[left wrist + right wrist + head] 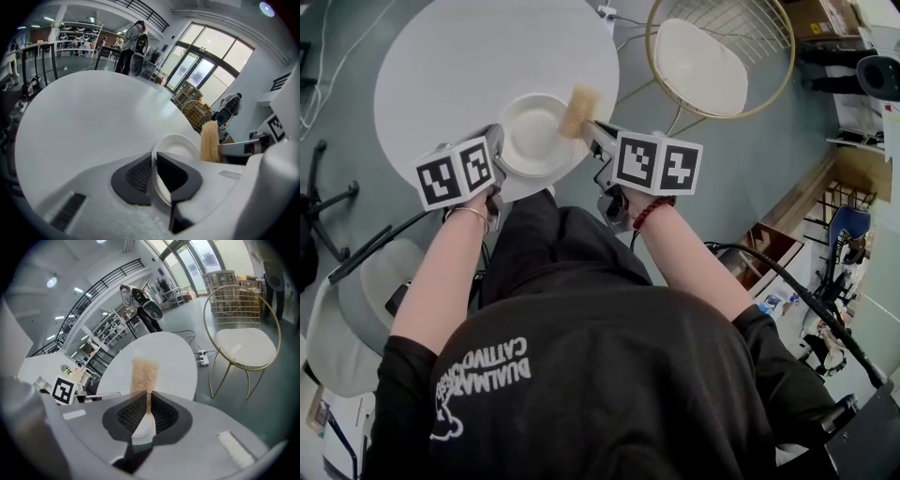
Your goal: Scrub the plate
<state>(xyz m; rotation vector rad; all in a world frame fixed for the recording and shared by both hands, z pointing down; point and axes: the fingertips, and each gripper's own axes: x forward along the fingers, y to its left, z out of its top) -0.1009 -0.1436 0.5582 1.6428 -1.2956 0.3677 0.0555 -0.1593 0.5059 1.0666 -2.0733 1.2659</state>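
**Plate** [530, 133] [177, 144]: white, round, shallow. Sits at the near edge of the round white surface [441, 66], between the two tools. Held by the near-left rim. Appears tilted off the flat in the left gripper view. Unclear as to contact of the far rim with the surface.

**Left tongs** [499, 150] [153, 176]: closed to a narrow gap, pads pressing on either face of the plate rim. Serves as the steadying hold.

**Right tongs** [592, 133] [146, 411]: clamped tight on the pale handle of a brush [578, 111] [143, 375], bristles pointing away from the holder.

**Brush**: tan bristle head, at the far-right rim of the plate. Touching or just above, not clear from the head view. Shows just beside the rim in the left gripper view.

**Chair** [717, 56]: gold wire frame, pale seat, well apart to the right of the surface. No part in the task.

**Step in hand, as judged**: scrubbing under way or about to start, with the brush at the edge of the plate and not over its middle.

**Next move, as judged**: calls for drawing the bristles across the face of the plate in strokes, with the left hold firm to prevent sliding or twisting off the edge of the surface. Light pressure advisable, given a grip on the rim alone.
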